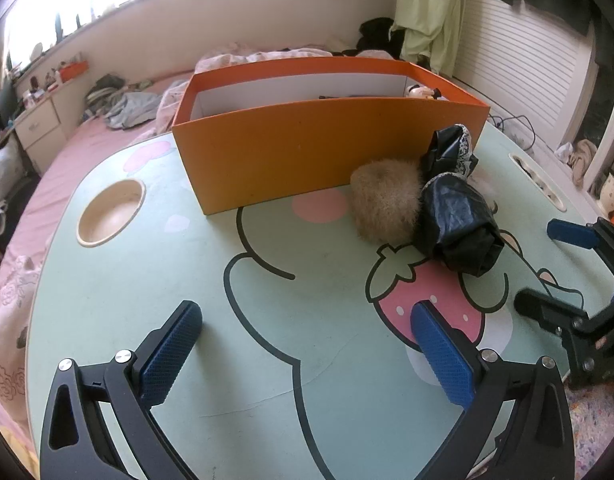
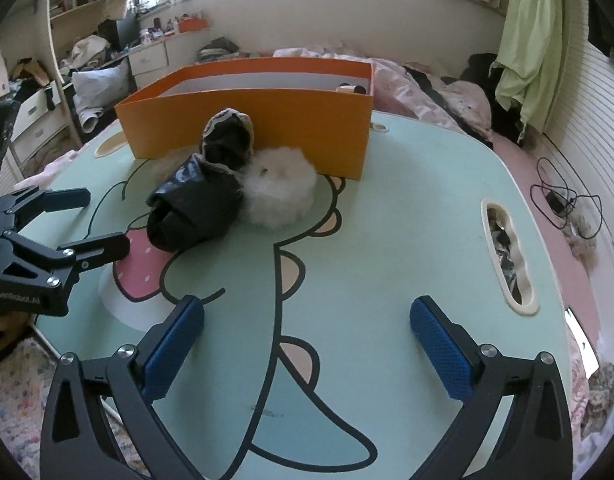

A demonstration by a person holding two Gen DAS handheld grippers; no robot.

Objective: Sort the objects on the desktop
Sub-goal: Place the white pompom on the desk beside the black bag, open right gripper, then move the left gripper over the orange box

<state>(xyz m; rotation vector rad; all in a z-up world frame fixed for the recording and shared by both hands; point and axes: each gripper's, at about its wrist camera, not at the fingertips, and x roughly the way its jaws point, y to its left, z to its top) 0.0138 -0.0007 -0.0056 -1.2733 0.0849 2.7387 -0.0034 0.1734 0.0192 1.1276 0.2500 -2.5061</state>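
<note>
Both sets of jaws apart and empty; risk of snagging only the black bag (image 2: 195, 204), dragging the fluffy ball (image 2: 279, 188) off the worktop (image 2: 387, 240).

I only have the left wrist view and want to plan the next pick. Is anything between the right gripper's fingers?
Observer: No. The right gripper is open, with only bare table between its fingers.
Operator: What is in the long slot at the table's edge?
Observer: The slot holds crumpled dark and pale things; I cannot tell what they are.
Operator: Is the fluffy ball free to grab?
Observer: The fluffy ball touches the black bag on one side; its other side faces bare table.
</note>
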